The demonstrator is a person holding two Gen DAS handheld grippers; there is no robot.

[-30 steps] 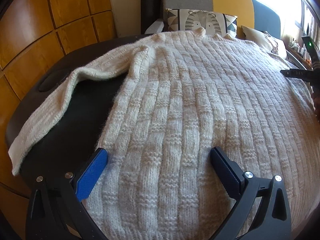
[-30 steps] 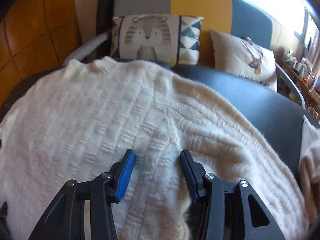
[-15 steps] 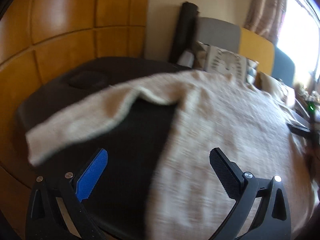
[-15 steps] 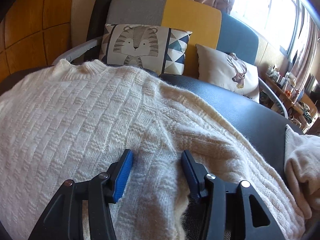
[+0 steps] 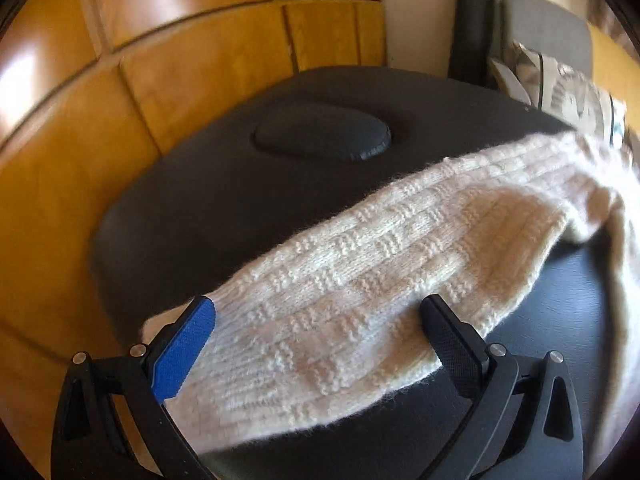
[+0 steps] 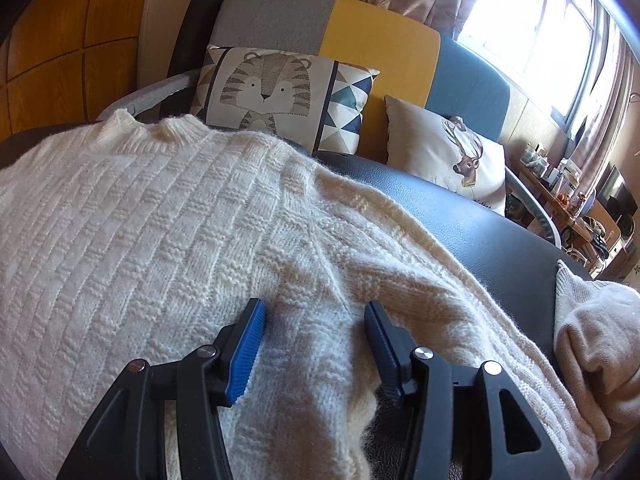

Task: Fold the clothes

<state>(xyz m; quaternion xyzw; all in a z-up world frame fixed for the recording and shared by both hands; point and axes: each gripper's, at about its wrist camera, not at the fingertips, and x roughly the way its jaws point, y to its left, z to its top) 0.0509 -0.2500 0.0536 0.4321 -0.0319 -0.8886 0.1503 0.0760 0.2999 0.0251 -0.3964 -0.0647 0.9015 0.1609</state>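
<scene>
A cream cable-knit sweater [image 6: 160, 232] lies flat on a dark table [image 6: 472, 216], collar at the far side. Its left sleeve [image 5: 360, 272] stretches out over the dark table [image 5: 240, 192] in the left wrist view. My left gripper [image 5: 320, 344] is open, with the sleeve's cuff end lying between its fingers. My right gripper [image 6: 316, 344] is open over the sweater near the right armpit, where the right sleeve [image 6: 460, 312] runs off to the lower right.
A beige garment [image 6: 596, 328] lies bunched at the table's right edge. Behind the table is a sofa with a tiger cushion [image 6: 276, 96] and a deer cushion [image 6: 452, 152]. Wooden wall panels [image 5: 160, 80] stand on the left. A dark oval pad [image 5: 324, 136] sits on the table.
My left gripper has swung left from the sweater's body to the left sleeve, which now lies between its fingers. My right gripper has stayed over the right armpit, tilted up slightly.
</scene>
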